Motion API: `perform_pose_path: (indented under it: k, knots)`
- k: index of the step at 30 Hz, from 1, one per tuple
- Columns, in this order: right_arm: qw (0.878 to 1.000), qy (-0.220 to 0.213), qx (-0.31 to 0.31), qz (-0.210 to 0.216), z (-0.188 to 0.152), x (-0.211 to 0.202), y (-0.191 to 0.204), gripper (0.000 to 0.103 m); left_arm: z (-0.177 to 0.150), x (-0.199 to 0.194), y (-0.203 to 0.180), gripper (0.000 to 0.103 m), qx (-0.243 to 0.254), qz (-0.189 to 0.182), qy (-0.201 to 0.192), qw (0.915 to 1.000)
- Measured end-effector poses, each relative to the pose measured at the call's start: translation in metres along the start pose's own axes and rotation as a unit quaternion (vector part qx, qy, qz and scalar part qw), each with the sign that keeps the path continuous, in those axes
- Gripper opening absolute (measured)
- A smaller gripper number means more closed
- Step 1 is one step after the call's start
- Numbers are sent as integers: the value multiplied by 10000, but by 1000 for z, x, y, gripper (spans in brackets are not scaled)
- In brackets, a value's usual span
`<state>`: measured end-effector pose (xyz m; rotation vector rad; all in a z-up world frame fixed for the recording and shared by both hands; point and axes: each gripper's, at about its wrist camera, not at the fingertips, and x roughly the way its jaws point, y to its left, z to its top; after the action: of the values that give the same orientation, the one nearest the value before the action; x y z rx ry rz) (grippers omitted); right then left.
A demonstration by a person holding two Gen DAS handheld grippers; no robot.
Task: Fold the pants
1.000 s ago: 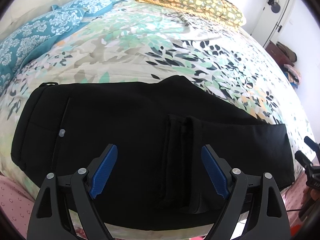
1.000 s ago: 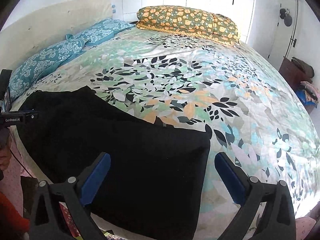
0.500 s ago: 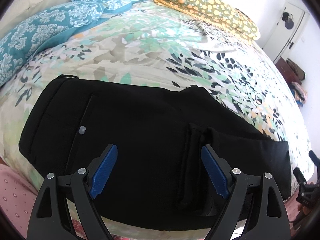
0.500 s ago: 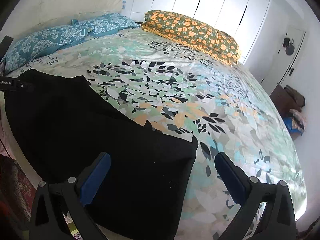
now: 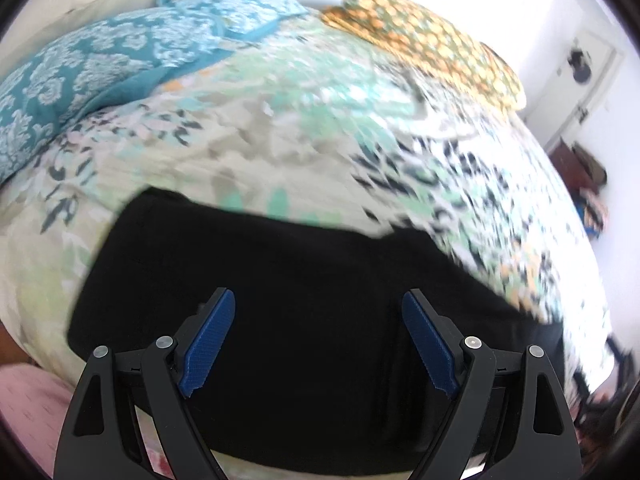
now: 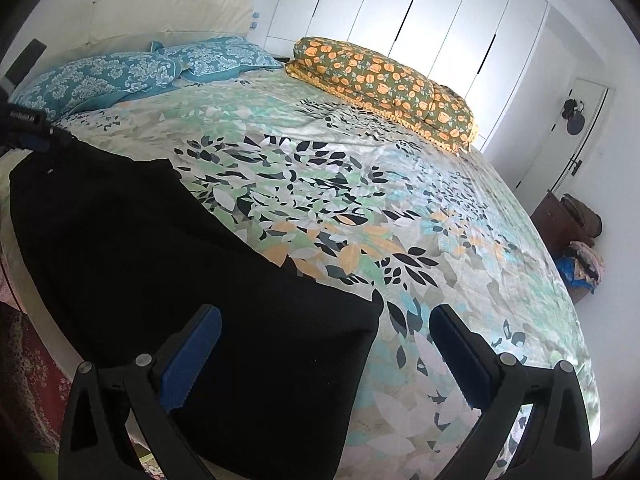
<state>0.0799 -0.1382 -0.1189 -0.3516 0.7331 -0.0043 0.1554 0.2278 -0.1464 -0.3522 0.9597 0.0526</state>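
Pants [image 6: 168,264], black and partly folded, lie flat along the near edge of the leaf-patterned bed [image 6: 380,184], while the left gripper [image 5: 318,340] and right gripper [image 6: 326,356] hover above them, jaws spread wide and empty.

The left gripper [image 5: 318,340] swings toward the waist end of the black pants [image 5: 280,300], its view now blurred; the right gripper [image 6: 326,352] rolls slightly.
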Motion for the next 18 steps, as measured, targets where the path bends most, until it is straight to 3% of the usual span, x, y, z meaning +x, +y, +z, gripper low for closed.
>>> perform_pose_path:
  k: [4,7,11,18]
  knots:
    - [9998,19,111,143,-2,0,-2,103,39,2,63,92,-500,160,358,9980]
    - [9995,79,227,210,-3,3,-4,103,47,16,97,92,-681,392,852,9933]
    - [9990,158,331,257,-4,6,-7,103,38,29,107,92,-537,373,1175,9909]
    - [9988,247,312,280,-6,7,-6,103,32,39,116,92,-672,93,1414,9876]
